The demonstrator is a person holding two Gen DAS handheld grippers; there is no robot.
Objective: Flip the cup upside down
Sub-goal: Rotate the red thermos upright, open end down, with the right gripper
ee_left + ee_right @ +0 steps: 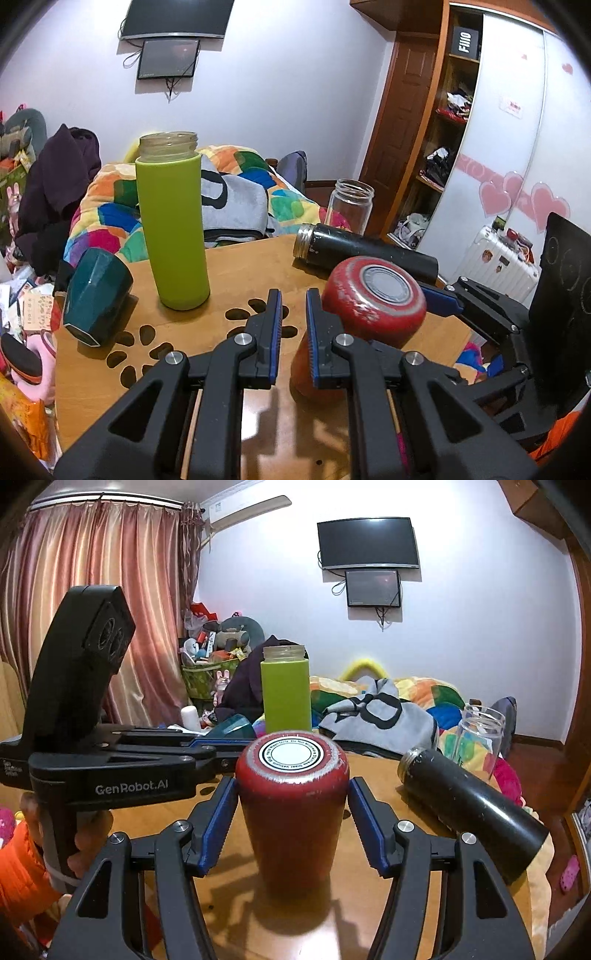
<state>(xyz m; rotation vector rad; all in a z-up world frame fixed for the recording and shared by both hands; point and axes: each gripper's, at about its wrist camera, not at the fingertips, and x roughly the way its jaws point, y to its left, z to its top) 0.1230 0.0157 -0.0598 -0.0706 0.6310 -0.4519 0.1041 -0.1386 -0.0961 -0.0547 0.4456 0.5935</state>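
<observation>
A red cup (pixel 291 812) stands upside down on the wooden table (pixel 373 897), its base with a round label facing up. My right gripper (pixel 291 794) is open, its blue-padded fingers (pixel 221 819) on either side of the cup with small gaps. In the left wrist view the red cup (pixel 373 302) sits just right of my left gripper (pixel 293 314), whose jaws stand close together with a narrow gap and hold nothing. The right gripper's blue finger (pixel 441 297) shows behind the cup.
A tall green bottle (pixel 171 225) stands upright at the back. A dark teal cup (pixel 96 295) lies tilted at the table's left edge. A black flask (pixel 365 251) lies on its side at the right. A clear glass jar (pixel 351 203) stands behind it. A bed lies beyond.
</observation>
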